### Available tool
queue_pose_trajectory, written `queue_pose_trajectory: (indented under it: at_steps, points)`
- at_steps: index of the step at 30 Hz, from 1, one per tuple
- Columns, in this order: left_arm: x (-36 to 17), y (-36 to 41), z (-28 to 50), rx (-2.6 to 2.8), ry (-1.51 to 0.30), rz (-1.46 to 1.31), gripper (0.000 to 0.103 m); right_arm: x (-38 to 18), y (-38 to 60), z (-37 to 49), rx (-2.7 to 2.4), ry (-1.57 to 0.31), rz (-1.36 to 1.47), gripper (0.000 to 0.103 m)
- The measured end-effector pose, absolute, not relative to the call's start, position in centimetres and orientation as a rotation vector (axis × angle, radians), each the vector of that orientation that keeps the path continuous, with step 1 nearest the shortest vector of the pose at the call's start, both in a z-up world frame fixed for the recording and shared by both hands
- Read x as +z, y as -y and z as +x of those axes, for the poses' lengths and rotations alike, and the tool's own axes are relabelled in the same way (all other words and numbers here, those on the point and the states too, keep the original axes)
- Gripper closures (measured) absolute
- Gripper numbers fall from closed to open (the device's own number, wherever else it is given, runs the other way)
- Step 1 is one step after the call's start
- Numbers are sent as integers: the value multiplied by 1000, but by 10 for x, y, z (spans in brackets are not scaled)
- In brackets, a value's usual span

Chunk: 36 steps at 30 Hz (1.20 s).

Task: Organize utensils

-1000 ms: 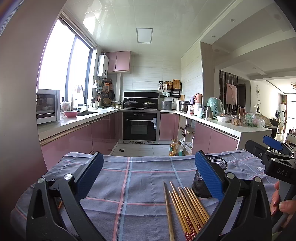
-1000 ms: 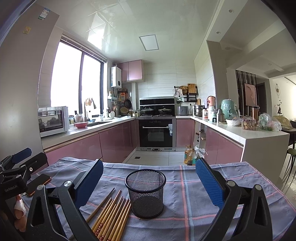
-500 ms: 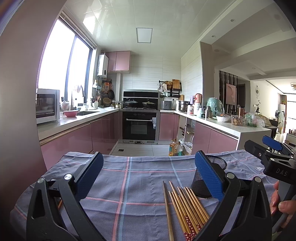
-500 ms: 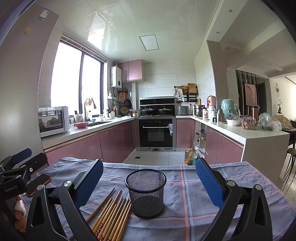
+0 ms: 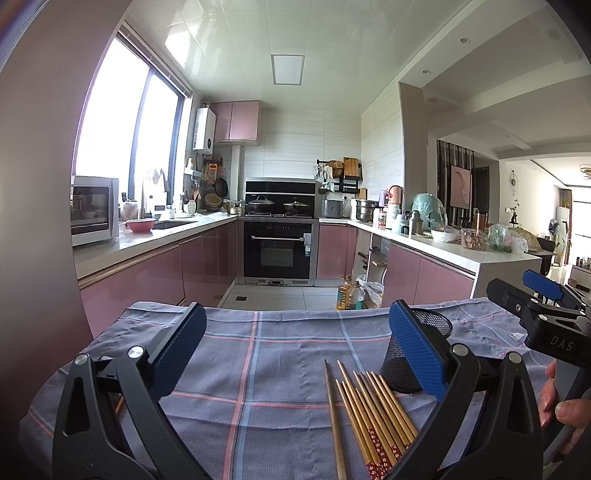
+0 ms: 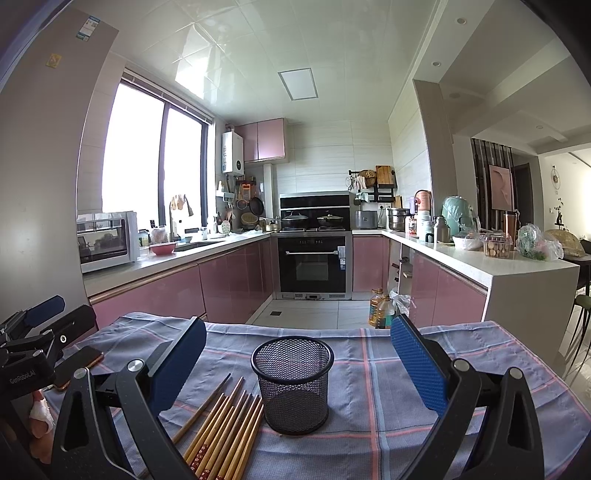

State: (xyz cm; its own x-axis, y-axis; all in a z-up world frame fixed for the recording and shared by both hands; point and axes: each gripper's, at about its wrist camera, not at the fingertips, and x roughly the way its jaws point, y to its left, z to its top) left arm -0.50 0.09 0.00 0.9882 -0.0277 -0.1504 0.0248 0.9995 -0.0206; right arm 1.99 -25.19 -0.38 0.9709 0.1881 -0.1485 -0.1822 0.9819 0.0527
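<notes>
**A:** Any writing you can read?

**B:** White letters "DAS" on the black body of the right gripper [image 5: 546, 295], at the right edge of the left wrist view. In the right wrist view, "GenRoboLAI", as best I can read it, sits on the black body of the left gripper [image 6: 37, 317] at the lower left edge. A tall grey panel in the upper left of that view carries small stickers [image 6: 88, 27], too small to read.

**A:** How do the grippers stand?

**B:** Both hang level above the blue-grey checked tablecloth with pink lines [image 6: 369, 373]. The left gripper's blue pads [image 5: 177, 347] are spread wide with nothing between them. The right gripper's jaws are likewise spread wide and grip nothing; the black wire-mesh cylindrical cup [image 6: 293, 384] shows upright on the cloth in the centre of the frame, in the gap between the fingers.

**A:** Hands?

**B:** Fingers of the person's right hand [image 5: 563, 402] curl round the handle at the lower right of the left wrist view.

**A:** And the utensils?

**B:** A row of brown wooden chopsticks with red floral-patterned ends [image 6: 225, 432] lies flat on the cloth, lower centre-left, just beside the cup's base. A dark phone with an orange edge [image 6: 79, 363] lies at the left.
</notes>
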Motion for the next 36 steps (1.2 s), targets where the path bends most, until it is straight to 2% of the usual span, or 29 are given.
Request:
queue_pose_trajectory:
  at_steps: [36]
  points:
    - [0,1,-5,-32,-160,-14,6,-5,252,19,189,-153,42,6]
